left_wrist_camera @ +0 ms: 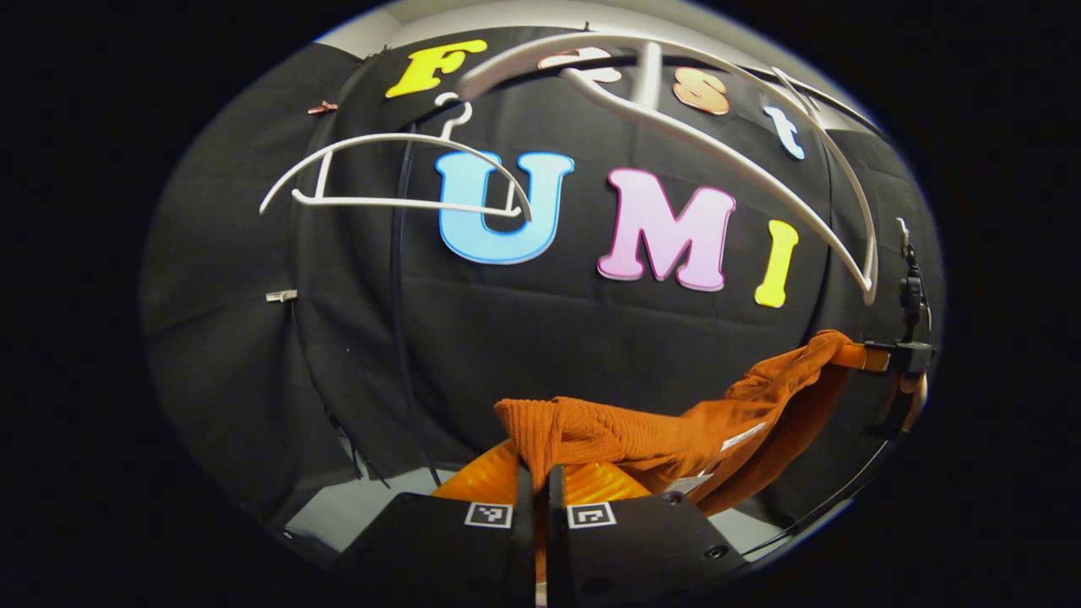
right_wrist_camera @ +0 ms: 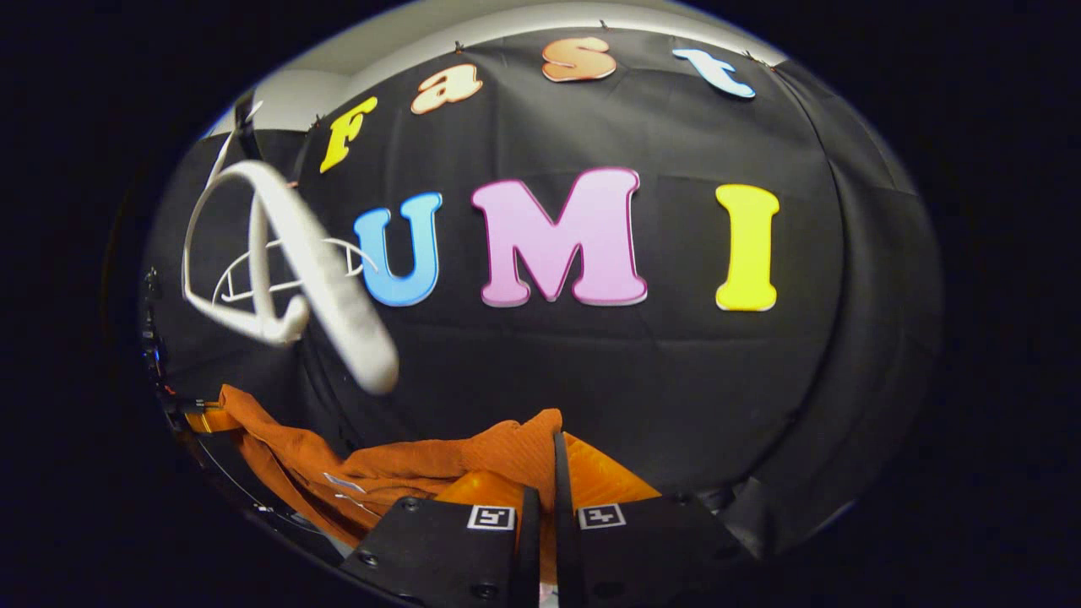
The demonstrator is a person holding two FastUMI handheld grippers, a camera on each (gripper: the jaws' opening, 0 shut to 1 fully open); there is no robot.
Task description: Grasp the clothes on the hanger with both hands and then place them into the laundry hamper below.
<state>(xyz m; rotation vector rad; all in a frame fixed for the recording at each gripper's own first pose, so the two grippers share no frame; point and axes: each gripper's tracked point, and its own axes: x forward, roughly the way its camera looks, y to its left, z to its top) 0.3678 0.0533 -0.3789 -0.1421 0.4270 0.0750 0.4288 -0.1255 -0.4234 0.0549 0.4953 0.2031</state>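
Left gripper view — both tongs (left_wrist_camera: 540,481) (right_wrist_camera: 545,473) clamp the orange garment (left_wrist_camera: 642,439), stretched sideways between them.

garment (left_wrist_camera: 642,435) below hangers (left_wrist_camera: 397,173), between tools

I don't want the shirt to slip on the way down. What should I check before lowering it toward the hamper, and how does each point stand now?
1. Left gripper pinching the orange shirt: ok, fingers closed on a fold.
2. Right gripper pinching the shirt: ok, closed on cloth.
3. Shirt off the hangers: ok, the near white hanger and the far hanger hang bare.
4. Cloth between the grippers free of snags: ok, it sags loosely.
5. Hamper position below: cannot tell.
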